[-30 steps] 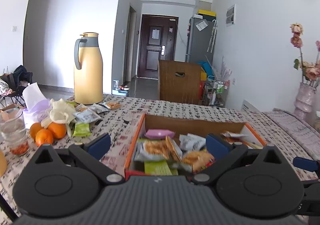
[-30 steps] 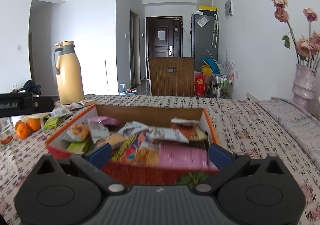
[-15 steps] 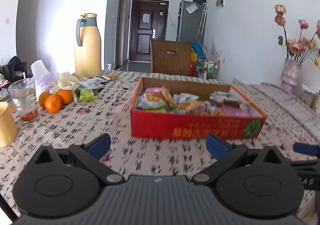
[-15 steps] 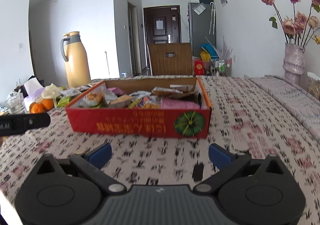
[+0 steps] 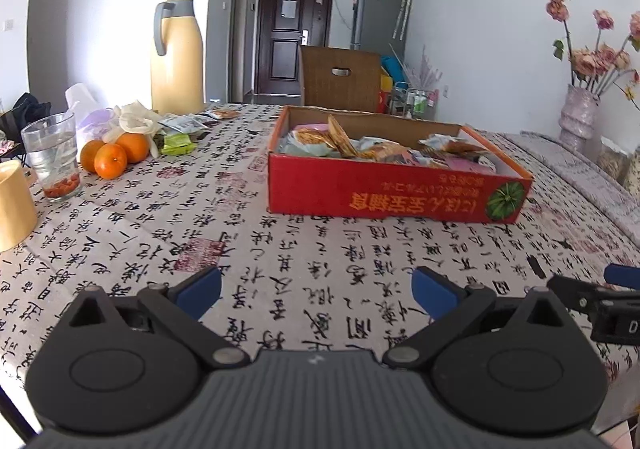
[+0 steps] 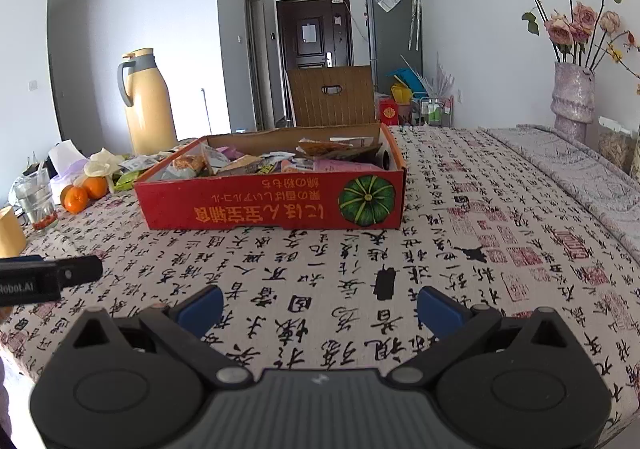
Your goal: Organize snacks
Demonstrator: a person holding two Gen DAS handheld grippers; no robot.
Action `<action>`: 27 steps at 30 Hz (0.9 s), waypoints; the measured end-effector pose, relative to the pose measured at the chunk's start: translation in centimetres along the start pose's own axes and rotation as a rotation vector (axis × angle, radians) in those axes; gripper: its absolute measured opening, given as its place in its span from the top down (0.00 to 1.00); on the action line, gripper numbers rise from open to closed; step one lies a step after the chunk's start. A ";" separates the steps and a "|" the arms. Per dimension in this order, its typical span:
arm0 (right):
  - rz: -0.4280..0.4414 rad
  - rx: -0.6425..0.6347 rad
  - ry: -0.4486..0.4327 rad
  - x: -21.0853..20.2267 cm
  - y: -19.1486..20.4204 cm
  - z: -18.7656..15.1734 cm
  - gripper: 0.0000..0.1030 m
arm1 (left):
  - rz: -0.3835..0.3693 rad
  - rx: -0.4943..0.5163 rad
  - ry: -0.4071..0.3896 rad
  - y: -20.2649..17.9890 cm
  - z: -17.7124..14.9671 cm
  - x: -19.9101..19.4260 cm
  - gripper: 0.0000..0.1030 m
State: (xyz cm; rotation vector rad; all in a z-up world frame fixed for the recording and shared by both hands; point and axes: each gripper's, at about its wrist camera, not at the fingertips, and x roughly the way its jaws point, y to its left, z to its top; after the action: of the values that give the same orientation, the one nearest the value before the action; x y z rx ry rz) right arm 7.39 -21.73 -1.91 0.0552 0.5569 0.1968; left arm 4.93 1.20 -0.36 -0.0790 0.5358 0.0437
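Observation:
A shallow red cardboard box [image 5: 396,199] [image 6: 272,205] full of snack packets [image 5: 344,143] [image 6: 256,163] sits mid-table. A few loose packets [image 5: 178,143] [image 6: 130,177] lie to its left near the oranges. My left gripper [image 5: 316,291] is open and empty, low over the tablecloth well in front of the box. My right gripper [image 6: 320,305] is open and empty too, equally far back from the box. The tip of the right gripper shows at the left wrist view's right edge; the left gripper's tip shows at the right wrist view's left edge.
On the left stand a yellow thermos jug [image 5: 176,53] [image 6: 148,101], oranges [image 5: 112,159] [image 6: 82,193], a glass [image 5: 52,155] [image 6: 36,201], a yellow cup [image 5: 12,205] and tissues [image 5: 92,113]. A vase of dried roses [image 6: 572,97] [image 5: 578,117] stands far right. A chair back [image 5: 340,79] rises behind the table.
Both grippers have pulled back and away from the box, which was right under them a second ago; the box now sits farther off. Both stayed open.

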 end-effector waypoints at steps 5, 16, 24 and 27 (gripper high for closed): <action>0.008 -0.005 0.000 -0.1 0.1 0.0 0.00 | -0.015 0.010 0.003 -0.4 -0.3 -0.2 0.00; 0.008 -0.003 -0.001 -0.2 0.1 -0.1 0.00 | -0.034 0.021 -0.002 -0.7 -0.4 -0.5 0.00; 0.009 -0.004 0.001 -0.3 0.2 -0.1 0.00 | -0.037 0.023 0.000 -0.7 -0.5 -0.5 0.00; 0.008 -0.004 0.001 -0.3 0.2 -0.1 0.00 | -0.040 0.023 0.000 -0.7 -0.5 -0.6 0.00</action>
State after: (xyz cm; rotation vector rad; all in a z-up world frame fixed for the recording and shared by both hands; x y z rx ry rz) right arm 7.09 -21.63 -1.84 0.0540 0.5569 0.2060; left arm 4.22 0.41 -0.49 -0.0669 0.5342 -0.0015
